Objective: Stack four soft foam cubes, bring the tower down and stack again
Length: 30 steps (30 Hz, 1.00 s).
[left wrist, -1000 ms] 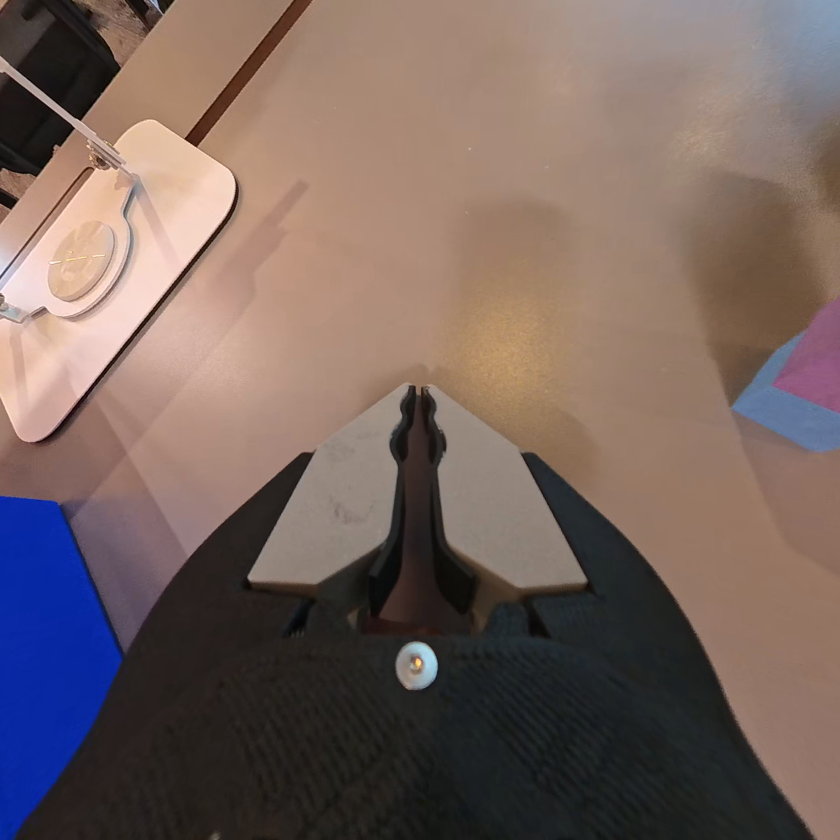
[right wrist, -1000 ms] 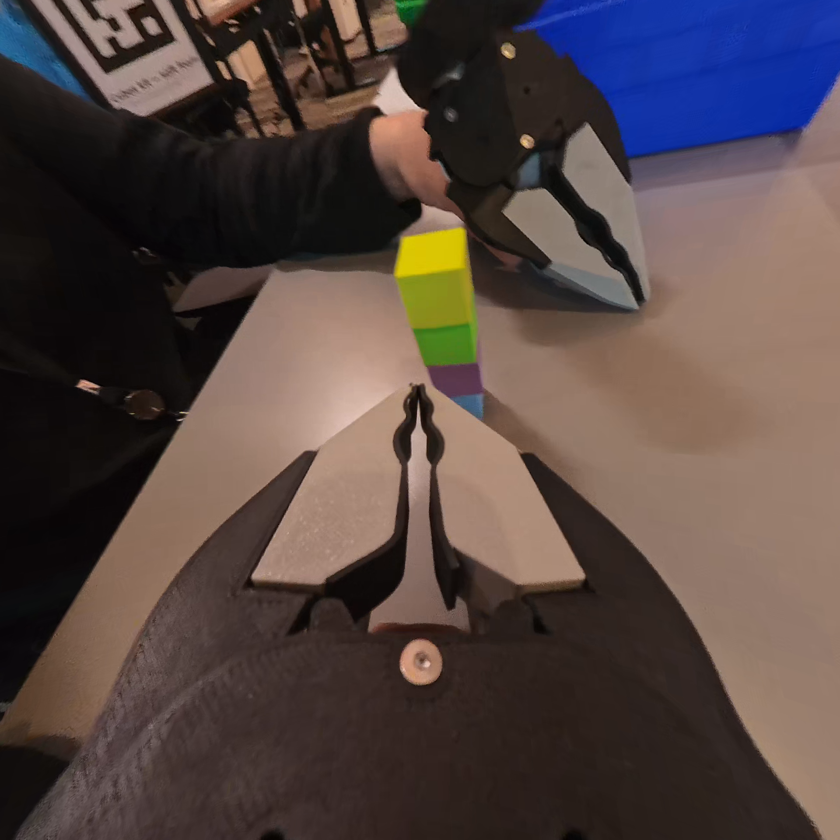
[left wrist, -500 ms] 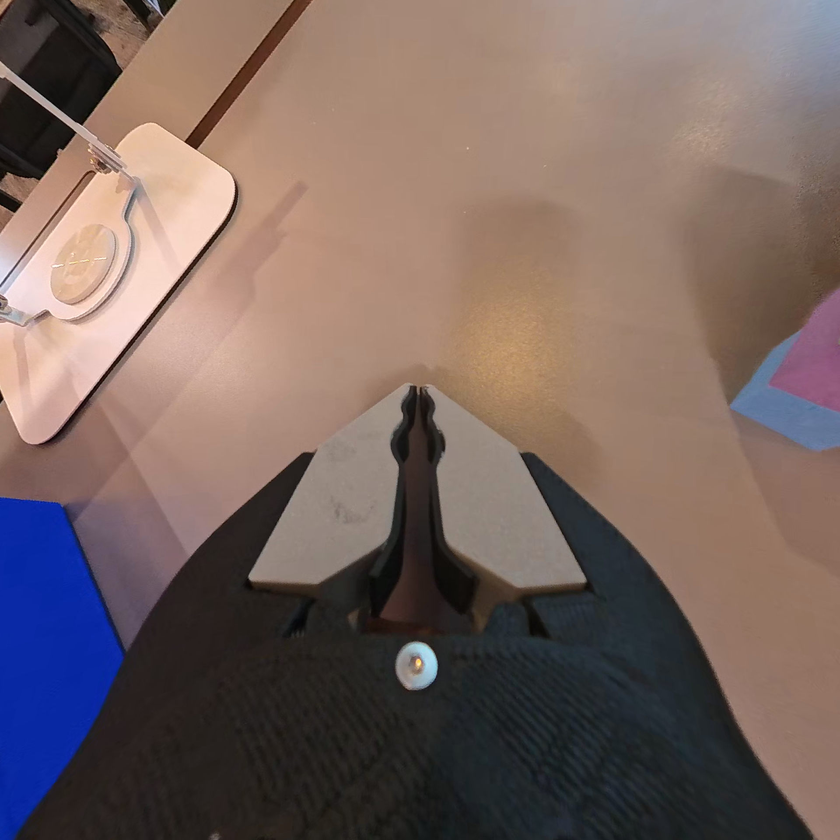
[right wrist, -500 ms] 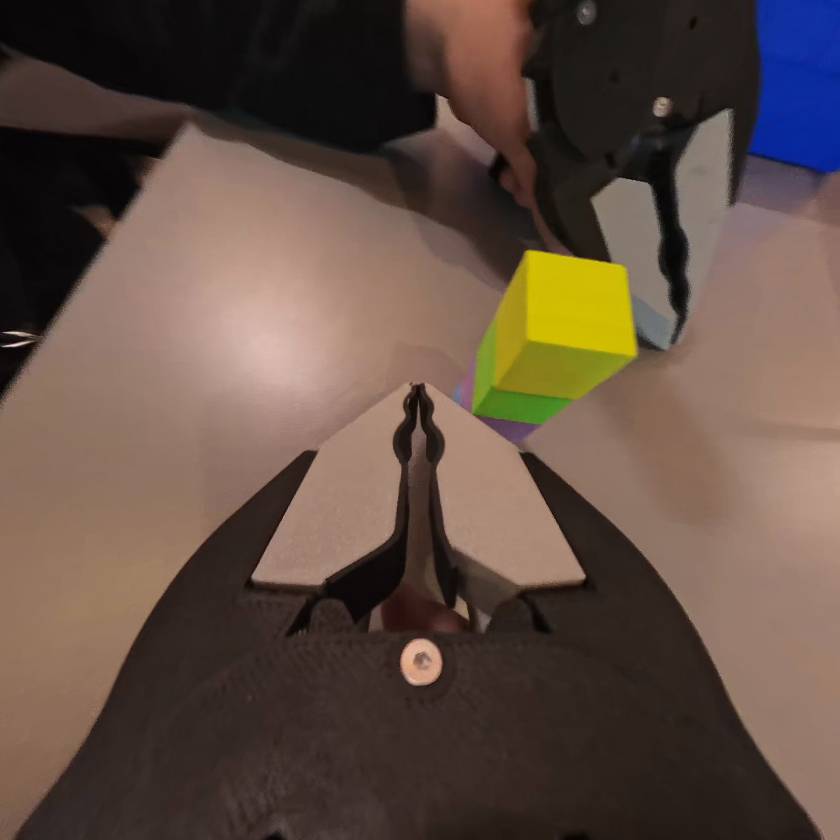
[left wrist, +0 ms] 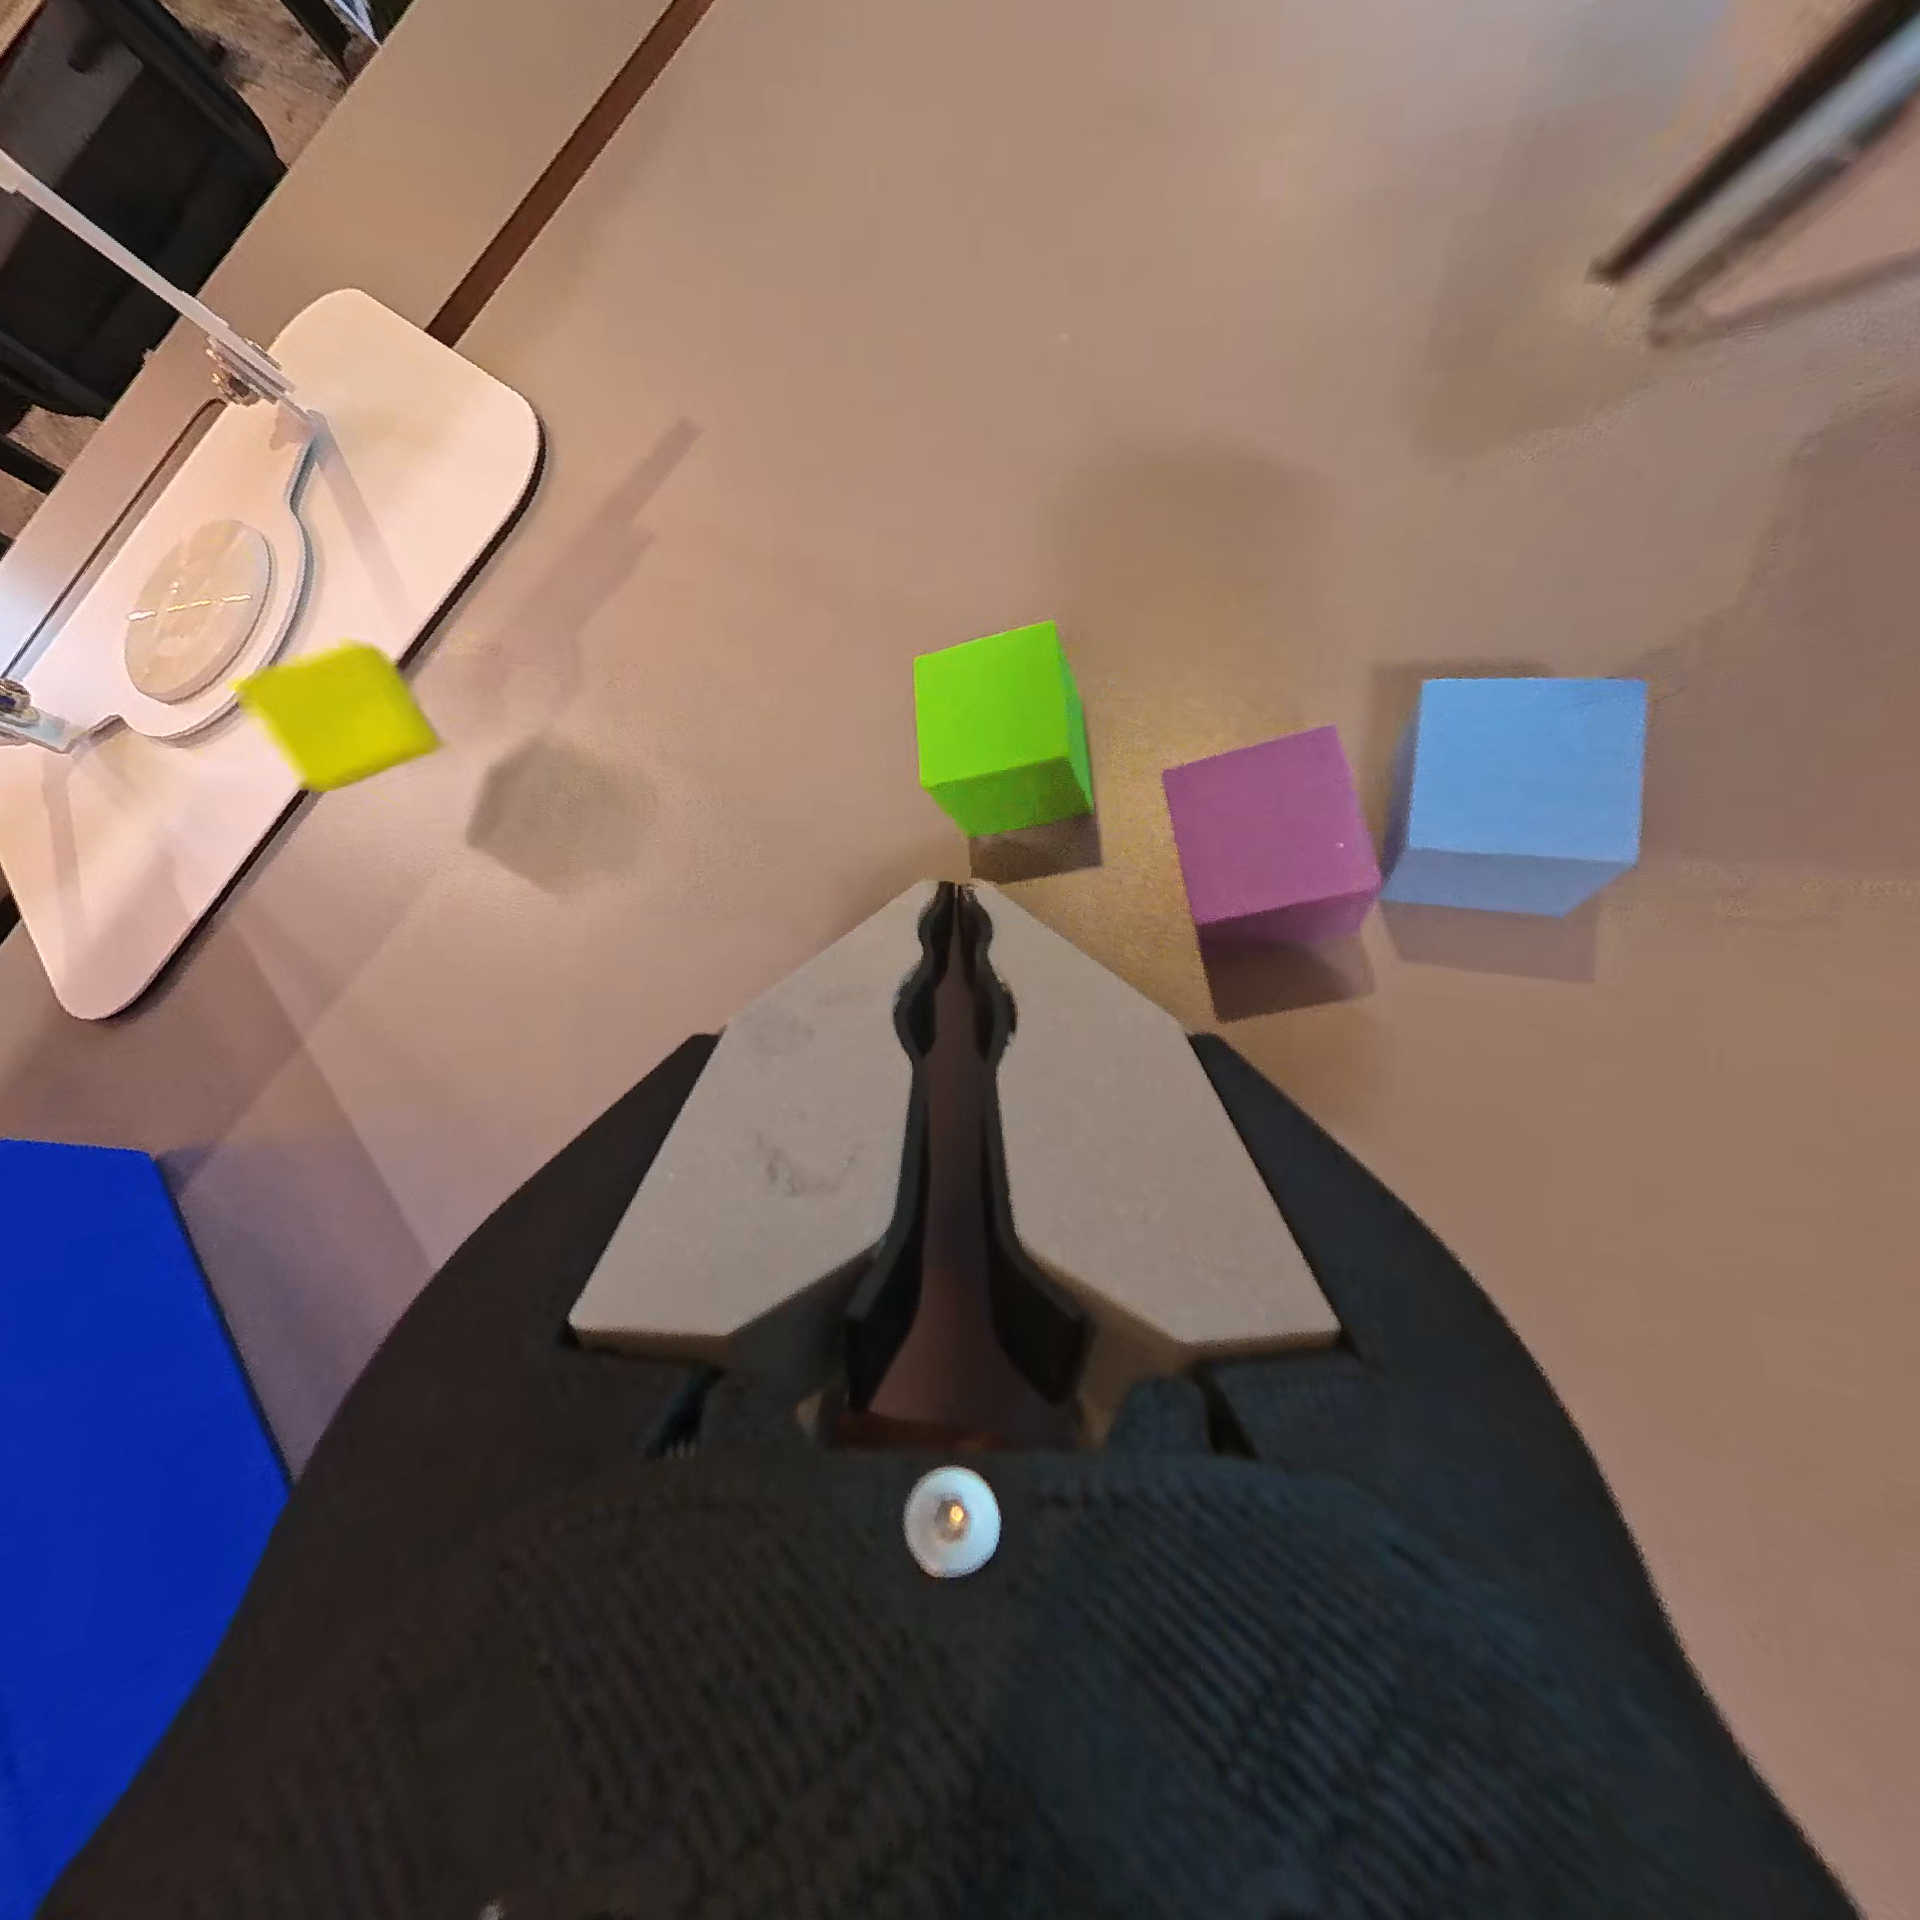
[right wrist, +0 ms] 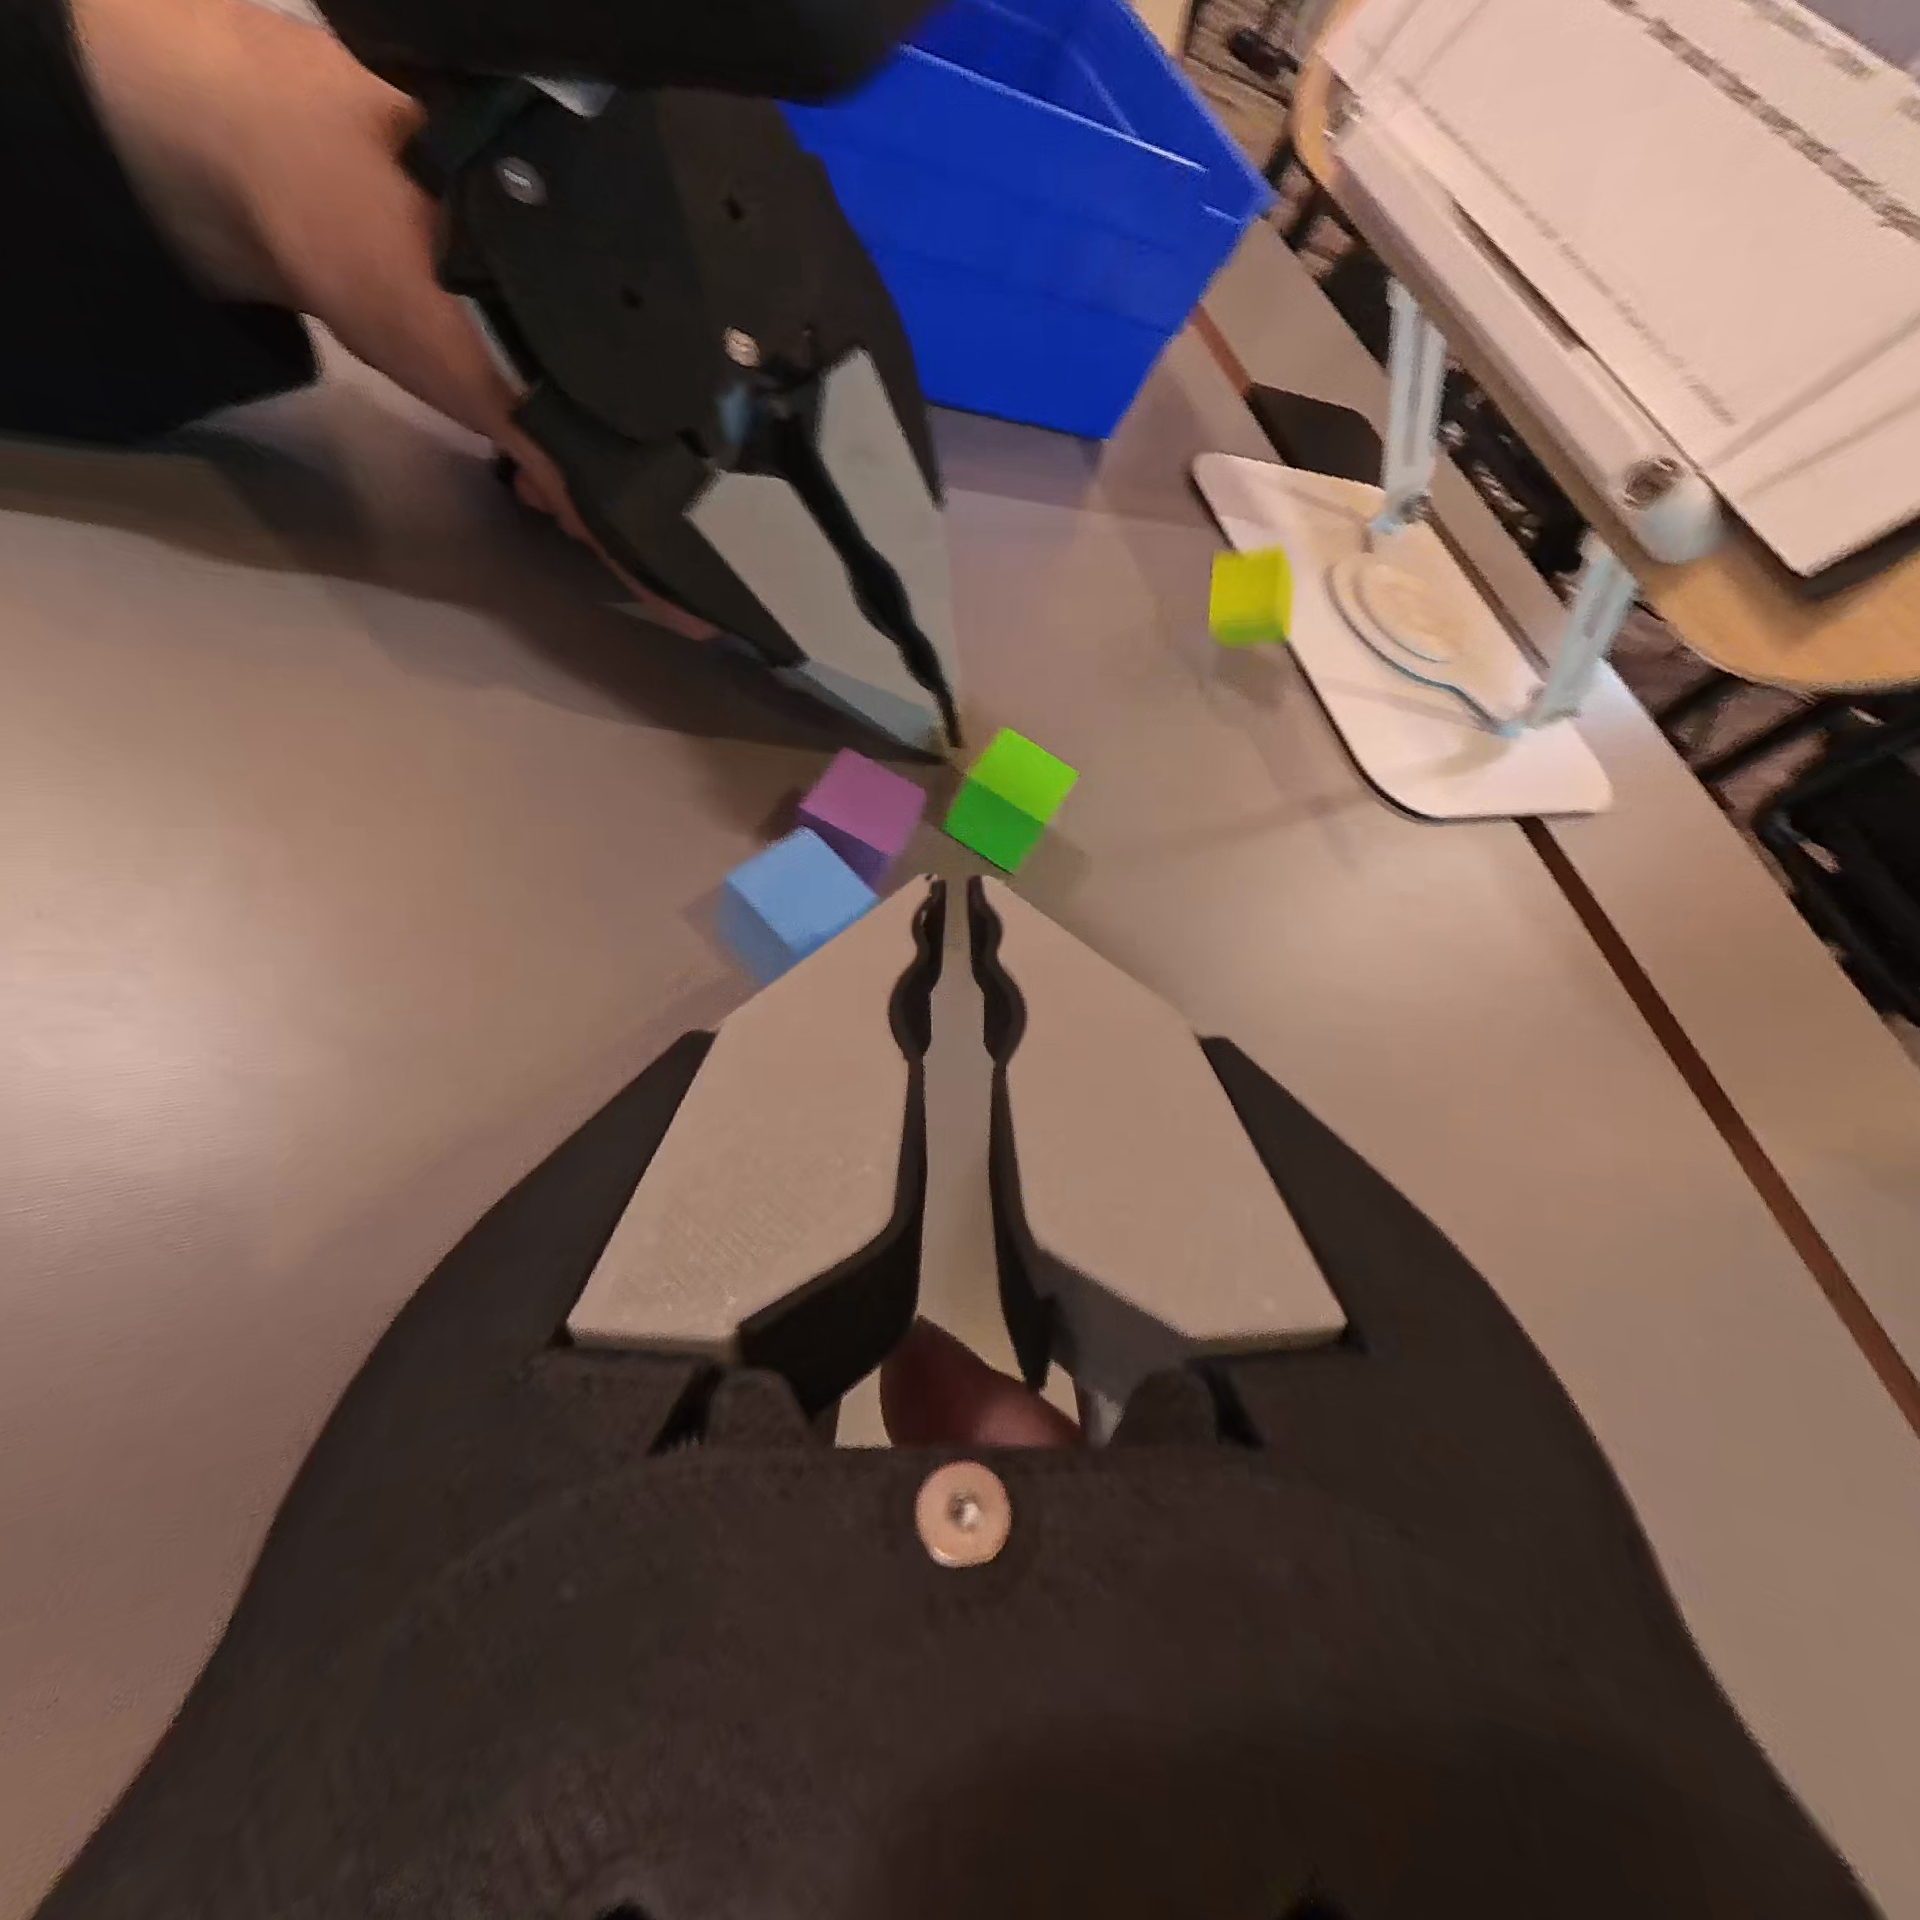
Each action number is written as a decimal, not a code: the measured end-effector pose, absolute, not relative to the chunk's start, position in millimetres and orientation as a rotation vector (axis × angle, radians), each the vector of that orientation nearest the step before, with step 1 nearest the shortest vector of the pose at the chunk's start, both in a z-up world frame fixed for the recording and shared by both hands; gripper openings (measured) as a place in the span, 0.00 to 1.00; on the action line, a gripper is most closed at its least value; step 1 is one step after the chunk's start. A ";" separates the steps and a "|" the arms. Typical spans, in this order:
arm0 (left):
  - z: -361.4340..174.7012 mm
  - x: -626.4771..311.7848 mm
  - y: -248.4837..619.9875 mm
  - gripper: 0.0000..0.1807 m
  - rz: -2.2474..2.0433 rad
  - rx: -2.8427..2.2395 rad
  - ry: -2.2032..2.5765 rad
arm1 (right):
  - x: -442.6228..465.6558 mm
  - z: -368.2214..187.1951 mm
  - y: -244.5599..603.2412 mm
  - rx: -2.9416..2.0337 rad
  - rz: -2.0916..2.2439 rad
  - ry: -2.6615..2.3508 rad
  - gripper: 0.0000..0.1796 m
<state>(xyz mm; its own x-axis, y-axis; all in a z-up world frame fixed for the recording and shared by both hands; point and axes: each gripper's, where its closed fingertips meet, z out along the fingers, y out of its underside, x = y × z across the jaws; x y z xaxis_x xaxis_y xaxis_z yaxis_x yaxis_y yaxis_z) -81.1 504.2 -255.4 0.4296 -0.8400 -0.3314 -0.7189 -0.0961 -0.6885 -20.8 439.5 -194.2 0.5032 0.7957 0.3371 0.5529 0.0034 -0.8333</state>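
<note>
With all four foam cubes lying loose, the left gripper (left wrist: pixel 958 886) (fingers pressed together, empty) has the green cube (left wrist: pixel 1000 743) just beyond its tips. The right gripper (right wrist: pixel 957 883), barely parted and empty, sits near the blue cube (right wrist: pixel 795 906); the blurred yellow cube (right wrist: pixel 1250 596) lies farthest off.

The left wrist view looks steeply down along its own fingers, close above the table (left wrist: pixel 1143 312); the right wrist view sits farther back and higher, facing the opposite way; both share the green cube (left wrist: pixel 1000 740), purple cube (left wrist: pixel 1270 821) and white stand base (left wrist: pixel 312 582)
</note>
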 end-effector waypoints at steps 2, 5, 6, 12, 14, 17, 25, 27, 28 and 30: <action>-255.5 -81.1 504.1 0.00 -0.177 -1.847 1.332 | -2.5 -200.8 454.5 -1.729 0.150 -1.116 0.01; -255.5 -81.1 504.1 0.00 -0.166 -1.841 1.334 | 22.2 -227.3 468.3 -1.887 0.041 -1.081 0.01; -255.5 -81.1 504.1 0.00 -0.164 -1.840 1.335 | 28.3 -237.4 470.6 -1.942 0.028 -1.077 0.02; -255.4 -81.1 504.0 0.00 -0.158 -1.836 1.336 | 38.3 -254.8 475.3 -2.046 0.066 -1.009 0.00; -255.4 -81.1 504.0 0.00 -0.158 -1.836 1.336 | 39.8 -254.4 476.3 -2.037 0.028 -1.003 0.01; -255.3 -81.1 504.2 0.00 -0.170 -1.848 1.326 | 43.4 -255.1 479.0 -2.036 -0.054 -0.983 0.00; -255.8 -77.2 489.0 0.01 -0.538 -2.024 1.244 | 49.1 -253.7 473.2 -2.267 0.573 -0.574 0.03; -255.3 -75.3 482.0 0.09 -0.611 -2.021 1.276 | 48.5 -250.1 470.1 -2.273 0.773 -0.499 0.03; -255.2 -75.0 479.4 0.13 -0.621 -2.013 1.292 | 48.1 -248.7 468.9 -2.272 0.852 -0.473 0.03; -255.6 -75.2 476.0 0.16 -0.598 -1.987 1.328 | 49.3 -248.1 468.0 -2.278 0.945 -0.430 0.01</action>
